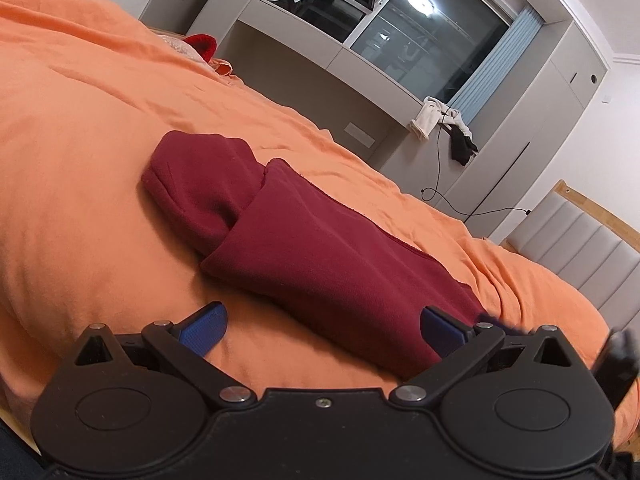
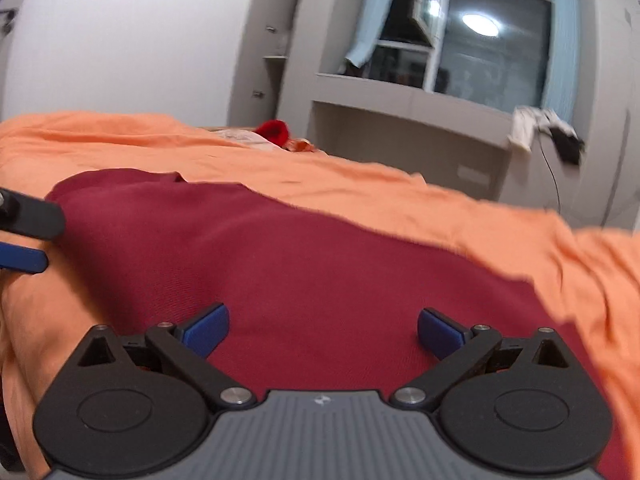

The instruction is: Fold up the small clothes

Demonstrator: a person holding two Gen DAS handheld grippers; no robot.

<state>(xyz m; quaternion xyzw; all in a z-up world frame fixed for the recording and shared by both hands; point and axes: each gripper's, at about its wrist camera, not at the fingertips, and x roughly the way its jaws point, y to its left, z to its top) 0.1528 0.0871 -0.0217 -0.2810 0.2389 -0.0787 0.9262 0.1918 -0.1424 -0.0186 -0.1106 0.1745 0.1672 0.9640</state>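
A dark red garment (image 1: 304, 240) lies folded on the orange bedspread (image 1: 80, 152), one part laid over another. My left gripper (image 1: 322, 330) is open and empty, just above the garment's near edge. In the right wrist view the same red garment (image 2: 304, 264) fills the middle. My right gripper (image 2: 323, 330) is open and empty, low over the cloth. The left gripper's fingers (image 2: 24, 258) show at that view's left edge, by the garment's side. The right gripper's body (image 1: 618, 360) shows blurred at the left wrist view's right edge.
A bright red item (image 1: 202, 44) and some pale cloth lie at the bed's far end. Beyond are a grey built-in shelf (image 1: 320, 56), a window (image 1: 432, 32), clothes hung on a corner (image 1: 444, 124) with a dangling cable, and a padded headboard (image 1: 580, 248) at right.
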